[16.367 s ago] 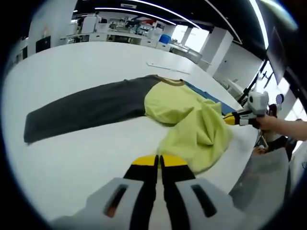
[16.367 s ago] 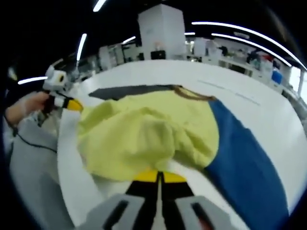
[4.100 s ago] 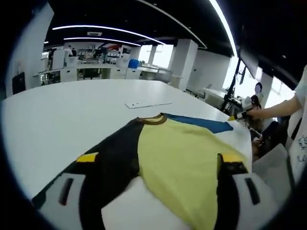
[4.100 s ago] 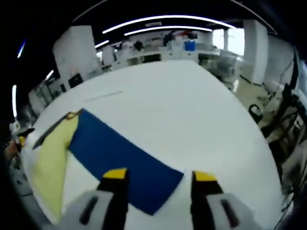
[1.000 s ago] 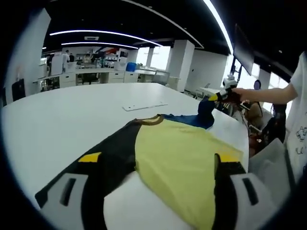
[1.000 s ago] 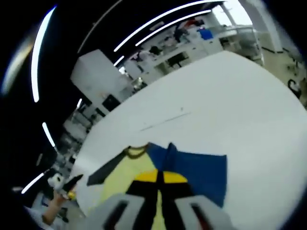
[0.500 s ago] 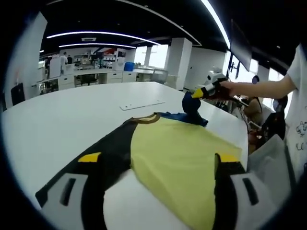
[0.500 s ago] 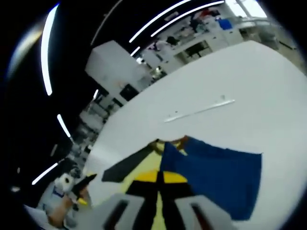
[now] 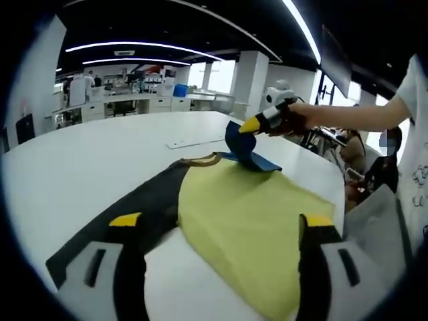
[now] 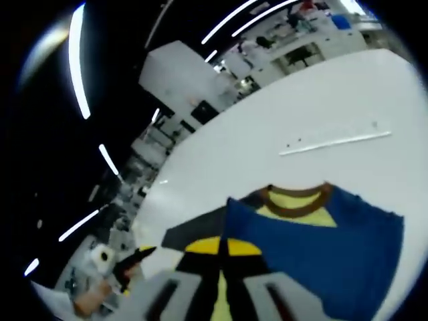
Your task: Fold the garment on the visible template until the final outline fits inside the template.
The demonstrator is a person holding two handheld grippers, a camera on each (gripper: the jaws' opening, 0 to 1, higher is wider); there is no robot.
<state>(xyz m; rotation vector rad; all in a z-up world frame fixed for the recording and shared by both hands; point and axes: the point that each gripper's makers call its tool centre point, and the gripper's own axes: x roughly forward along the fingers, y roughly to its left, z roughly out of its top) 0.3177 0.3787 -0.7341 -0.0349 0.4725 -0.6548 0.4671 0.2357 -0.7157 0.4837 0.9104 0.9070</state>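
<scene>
White table (image 9: 80, 160) carries the garment (image 9: 254, 221); right tongs (image 10: 219, 249) pinch its blue sleeve (image 10: 321, 247) (lifted over the yellow body), left tongs (image 9: 221, 231) gape empty

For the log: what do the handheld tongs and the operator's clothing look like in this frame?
The left tongs have light grey bodies with black jaws tipped in yellow. The right tongs show a yellow tip, a black section and a white rounded housing in the left gripper view. The person wears a white short sleeve with small dark print.
</scene>
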